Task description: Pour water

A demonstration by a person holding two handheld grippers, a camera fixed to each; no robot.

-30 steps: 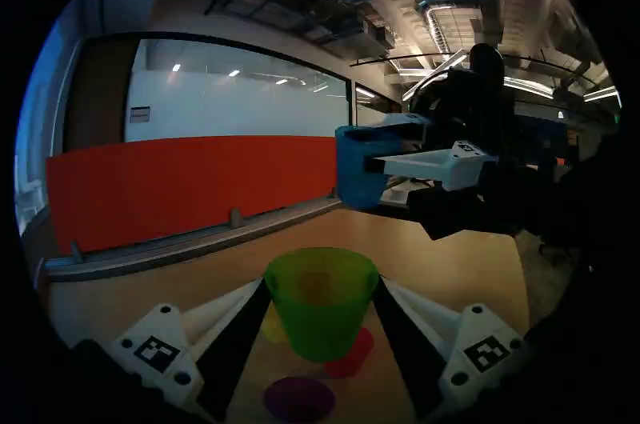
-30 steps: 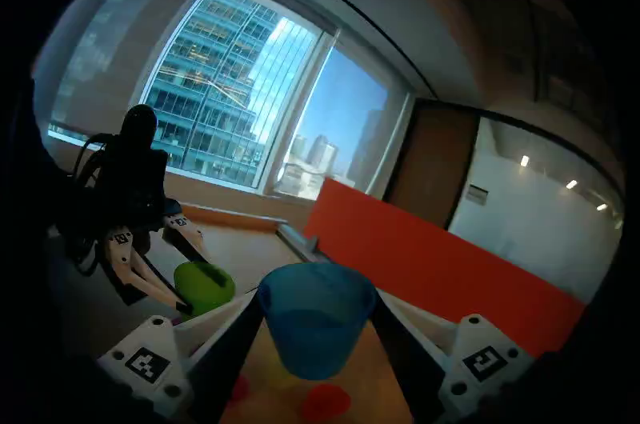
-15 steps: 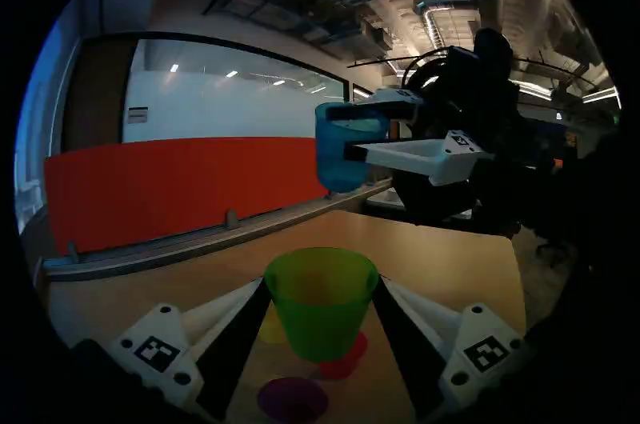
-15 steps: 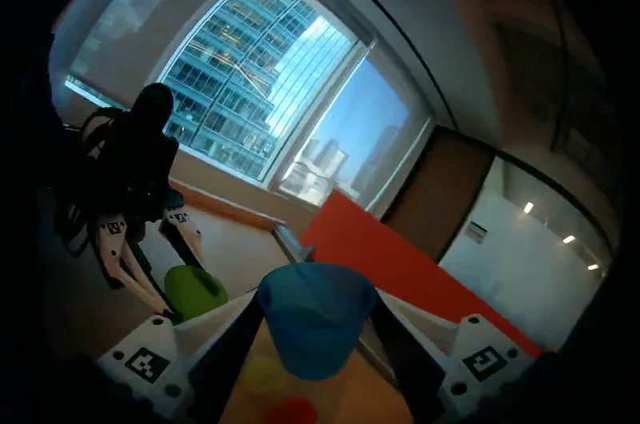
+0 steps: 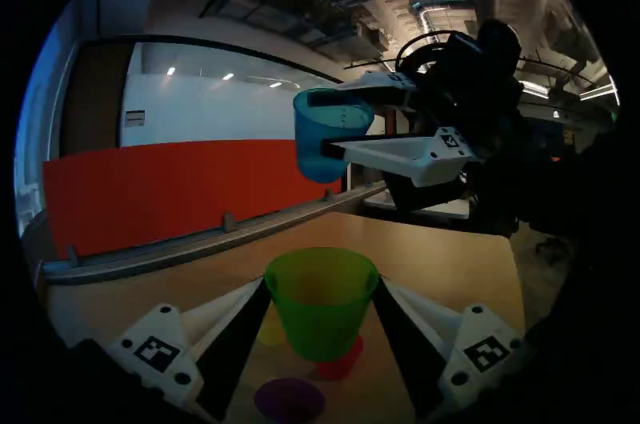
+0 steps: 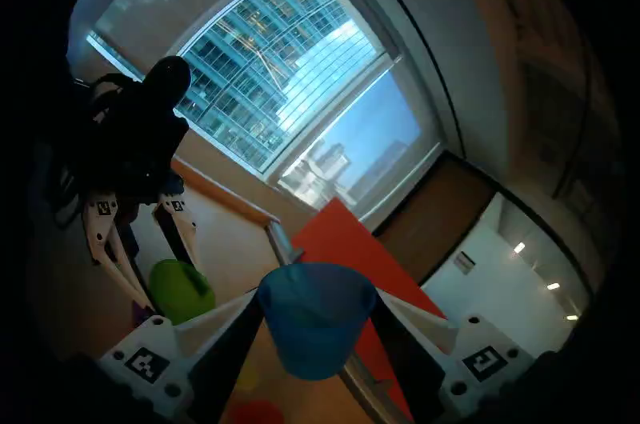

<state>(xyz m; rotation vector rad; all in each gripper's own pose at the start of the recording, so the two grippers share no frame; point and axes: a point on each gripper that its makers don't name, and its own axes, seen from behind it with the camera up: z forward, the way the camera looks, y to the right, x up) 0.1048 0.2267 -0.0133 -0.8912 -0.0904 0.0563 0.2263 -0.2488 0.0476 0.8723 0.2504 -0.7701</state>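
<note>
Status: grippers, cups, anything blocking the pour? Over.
Left gripper shut on green translucent plastic cup, upright. Right gripper shut on blue translucent plastic cup, held higher, slightly tilted. No stream visible; nothing between cups.

The left gripper view sits close behind a translucent green plastic cup [image 5: 322, 304], facing level toward an orange wall panel [image 5: 184, 188]. The right gripper view, tilted upward, hugs a translucent blue plastic cup [image 6: 316, 318], facing a large window [image 6: 296, 96]. Both show both cups and the panel.
</note>
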